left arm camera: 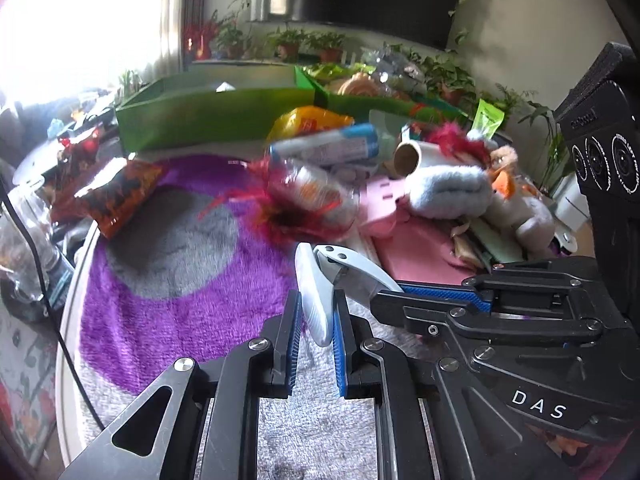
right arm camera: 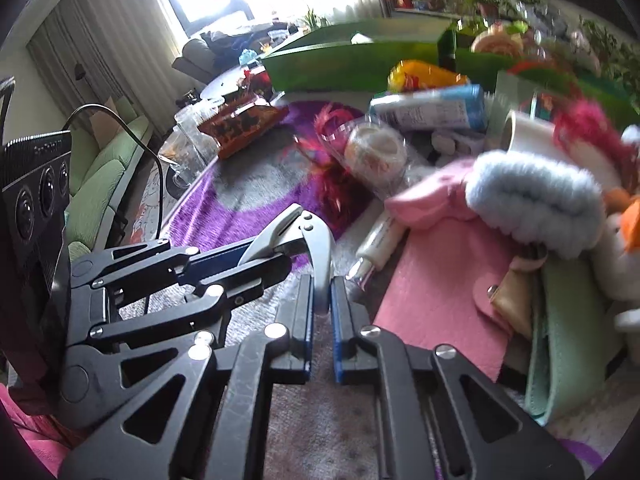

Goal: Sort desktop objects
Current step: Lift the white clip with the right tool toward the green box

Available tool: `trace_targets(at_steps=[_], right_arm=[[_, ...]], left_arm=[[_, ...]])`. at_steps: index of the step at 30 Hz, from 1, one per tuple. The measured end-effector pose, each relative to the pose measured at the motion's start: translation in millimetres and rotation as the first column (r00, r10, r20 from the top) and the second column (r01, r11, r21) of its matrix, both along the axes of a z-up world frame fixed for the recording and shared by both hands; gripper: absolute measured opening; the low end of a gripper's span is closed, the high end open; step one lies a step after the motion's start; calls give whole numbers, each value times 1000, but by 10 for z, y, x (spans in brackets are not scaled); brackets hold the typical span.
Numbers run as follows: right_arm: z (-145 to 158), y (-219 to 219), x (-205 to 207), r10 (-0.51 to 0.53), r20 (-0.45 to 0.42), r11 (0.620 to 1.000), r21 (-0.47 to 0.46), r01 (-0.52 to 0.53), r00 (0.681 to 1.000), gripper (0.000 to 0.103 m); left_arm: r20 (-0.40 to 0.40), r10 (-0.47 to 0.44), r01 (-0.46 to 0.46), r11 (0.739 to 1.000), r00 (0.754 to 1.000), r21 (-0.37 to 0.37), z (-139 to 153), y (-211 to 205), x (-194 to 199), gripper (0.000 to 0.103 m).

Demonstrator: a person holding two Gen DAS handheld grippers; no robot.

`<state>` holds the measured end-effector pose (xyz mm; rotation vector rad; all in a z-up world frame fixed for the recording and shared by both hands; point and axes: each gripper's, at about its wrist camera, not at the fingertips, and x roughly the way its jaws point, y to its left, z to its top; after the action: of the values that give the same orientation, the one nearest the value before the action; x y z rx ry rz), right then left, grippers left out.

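A white and grey hinged clipper [left arm camera: 354,266] with two curved handles is held above the fluffy mat between both grippers. In the left wrist view my left gripper [left arm camera: 316,310] is shut on its white handle [left arm camera: 314,300]. My right gripper [left arm camera: 394,296] comes in from the right and is shut on the other handle. In the right wrist view my right gripper [right arm camera: 322,286] grips the grey handle of the clipper [right arm camera: 320,248], and my left gripper [right arm camera: 272,258] reaches in from the left onto the other handle. The two handles stand spread apart.
A purple and grey fluffy mat [left arm camera: 172,240] covers the round table. Behind it lies a pile: feather toy [left arm camera: 280,216], blue-white tube [left arm camera: 324,146], pink felt pouch [right arm camera: 436,304], grey plush [left arm camera: 448,192], snack bag [left arm camera: 116,196]. Green boxes [left arm camera: 200,114] stand at the back, glass jars [left arm camera: 24,236] at the left edge.
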<state>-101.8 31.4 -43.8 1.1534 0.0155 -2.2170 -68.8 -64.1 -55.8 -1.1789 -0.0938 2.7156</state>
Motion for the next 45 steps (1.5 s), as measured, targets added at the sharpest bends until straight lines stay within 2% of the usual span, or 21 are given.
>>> trace_targets(at_steps=[10,31,39,45], right_arm=[[243,19,-11,-1,-48,1000,-16,0,999,9],[1107,-107,-306,10,-232,999,-38,-19,973,9],[1318,-142,-450,2,-267,999,-45,-15,964,9],[1372,-153,-598,-4,-271,998,-56,-12,963,9]], left_arm=[[-51,3,-4,1000,999,-8,248,3,-63,13],[-219,16,-21,1000,976,-18,1088,-156,-368,13],[-256,12,-19,999,967,-26,1273,-199,-533,13],[-266,16,-22,1000,964,-20,1297,-237,-647,13]])
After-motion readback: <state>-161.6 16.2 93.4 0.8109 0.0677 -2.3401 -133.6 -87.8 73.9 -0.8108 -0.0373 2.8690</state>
